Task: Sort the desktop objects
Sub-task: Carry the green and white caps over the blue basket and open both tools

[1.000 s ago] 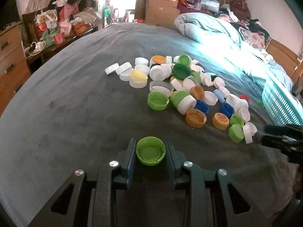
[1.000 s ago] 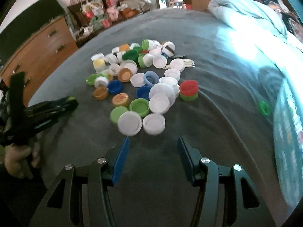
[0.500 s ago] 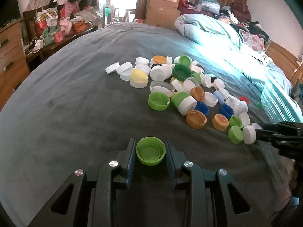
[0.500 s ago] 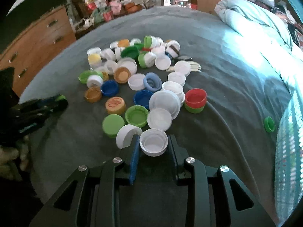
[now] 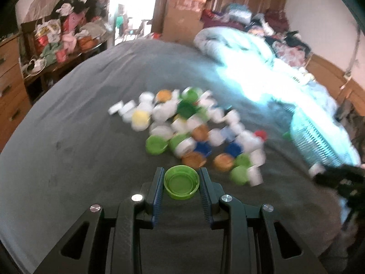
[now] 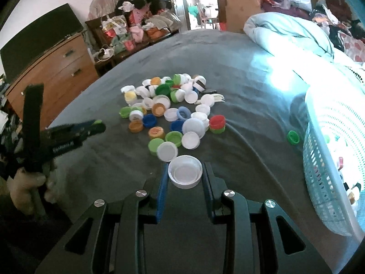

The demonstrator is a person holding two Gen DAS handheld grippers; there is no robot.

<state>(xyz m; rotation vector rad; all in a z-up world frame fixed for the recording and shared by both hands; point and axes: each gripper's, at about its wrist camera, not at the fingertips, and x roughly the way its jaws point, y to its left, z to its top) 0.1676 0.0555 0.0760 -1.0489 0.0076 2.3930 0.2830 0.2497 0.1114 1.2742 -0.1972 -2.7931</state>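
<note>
My left gripper (image 5: 181, 178) is shut on a light green bottle cap (image 5: 181, 182), hollow side up, held above the grey bed cover. My right gripper (image 6: 185, 171) is shut on a white bottle cap (image 6: 185, 174), also hollow side up. Beyond both lies the pile of loose caps (image 6: 173, 111), white, green, orange, blue, yellow and red; in the left wrist view the pile (image 5: 191, 132) is blurred. The left gripper (image 6: 97, 126) shows at the left of the right wrist view, in a person's hand (image 6: 25, 182).
A pale mesh basket (image 6: 324, 171) stands at the right on the bed, with a stray green cap (image 6: 293, 137) beside it. A rolled light blue duvet (image 6: 289, 32) lies at the back. A wooden dresser (image 6: 52, 75) and a cluttered shelf stand left of the bed.
The right gripper closed on the white cap at the near edge of the pile and lifted it. Both grippers have risen, and the pile looks farther away.
</note>
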